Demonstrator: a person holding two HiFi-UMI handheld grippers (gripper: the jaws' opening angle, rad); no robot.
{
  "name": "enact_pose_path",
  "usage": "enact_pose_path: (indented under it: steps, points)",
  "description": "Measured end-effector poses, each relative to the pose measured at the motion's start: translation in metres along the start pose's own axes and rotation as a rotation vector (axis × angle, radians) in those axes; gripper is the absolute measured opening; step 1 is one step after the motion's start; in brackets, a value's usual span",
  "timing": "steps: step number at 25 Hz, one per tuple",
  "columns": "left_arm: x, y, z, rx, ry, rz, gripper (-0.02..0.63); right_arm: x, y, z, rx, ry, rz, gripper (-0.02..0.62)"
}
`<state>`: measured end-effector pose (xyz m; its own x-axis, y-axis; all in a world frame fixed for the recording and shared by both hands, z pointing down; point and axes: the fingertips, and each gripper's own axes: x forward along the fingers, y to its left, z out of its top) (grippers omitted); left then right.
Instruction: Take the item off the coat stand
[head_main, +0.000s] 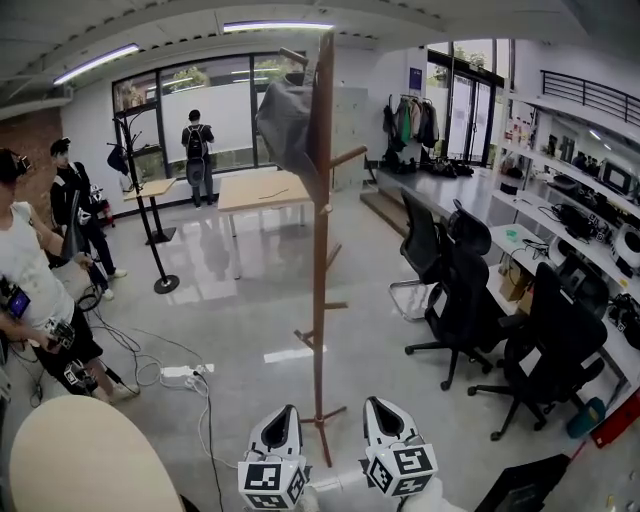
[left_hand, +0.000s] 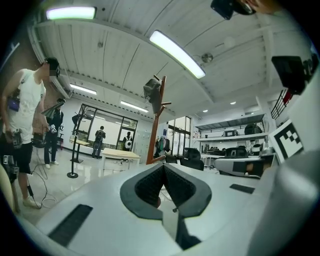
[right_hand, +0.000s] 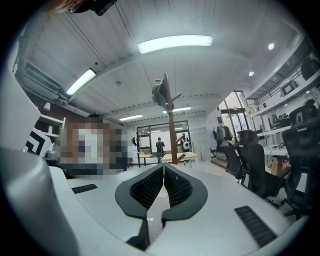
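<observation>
A tall wooden coat stand (head_main: 320, 250) rises from the grey floor straight ahead of me. A grey fabric item (head_main: 288, 125) hangs from a peg near its top, on the left side. My left gripper (head_main: 283, 412) and right gripper (head_main: 378, 403) sit low in the head view, either side of the stand's base and well short of the item. The left gripper view shows the left gripper (left_hand: 163, 166) shut and empty, with the stand (left_hand: 156, 130) and item (left_hand: 152, 92) far off. In the right gripper view, the right gripper (right_hand: 163, 165) is shut on nothing, below the distant item (right_hand: 161, 92).
Black office chairs (head_main: 460, 290) crowd the right beside long desks. A wooden table (head_main: 262, 190) stands behind the stand. People stand at the left (head_main: 30, 290), with cables and a power strip (head_main: 185, 375) on the floor. A round beige tabletop (head_main: 90, 460) is at bottom left.
</observation>
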<state>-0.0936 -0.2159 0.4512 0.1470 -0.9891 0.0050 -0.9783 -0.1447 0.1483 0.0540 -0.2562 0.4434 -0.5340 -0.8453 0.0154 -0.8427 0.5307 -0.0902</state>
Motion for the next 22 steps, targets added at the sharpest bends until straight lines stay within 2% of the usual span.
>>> enact_pose_path:
  steps: [13,22]
  points:
    - [0.064,0.037,0.013,0.007,0.001,0.002,0.000,0.074,-0.008,0.006,0.007,-0.003,0.021,0.011]
    - [0.116,0.062,0.022,0.026,-0.008,-0.048,0.000,0.136,-0.004,0.019,0.000,-0.036,0.021,0.011]
